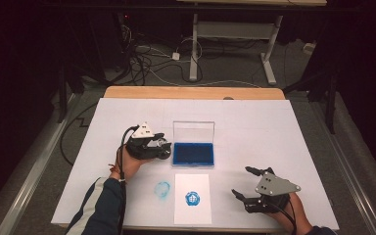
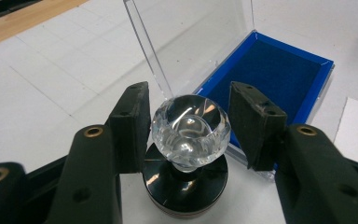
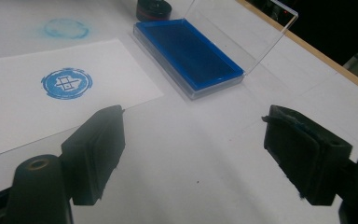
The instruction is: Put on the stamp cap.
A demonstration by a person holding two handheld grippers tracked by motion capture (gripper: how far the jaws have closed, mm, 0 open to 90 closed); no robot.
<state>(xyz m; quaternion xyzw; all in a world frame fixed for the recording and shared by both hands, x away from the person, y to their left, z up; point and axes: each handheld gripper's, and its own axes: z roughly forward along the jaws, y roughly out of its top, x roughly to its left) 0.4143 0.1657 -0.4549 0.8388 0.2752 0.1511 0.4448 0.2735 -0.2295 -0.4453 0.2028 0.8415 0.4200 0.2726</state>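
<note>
My left gripper (image 1: 162, 148) sits low on the white table (image 1: 274, 142), left forearm angled in from the bottom edge, jaws pointing right toward the open ink pad (image 1: 193, 153). In the left gripper view its jaws stand slightly parted on either side of the stamp's (image 2: 186, 154) clear faceted knob; the left pad looks at or very near the glass, the right pad shows a gap. The stamp stands upright on its black base just beside the pad's near corner. My right gripper (image 1: 247, 182) rests near the table's front right, jaws spread wide with nothing between them, aimed left toward the stamped paper (image 1: 192, 198) with its blue seal.
</note>
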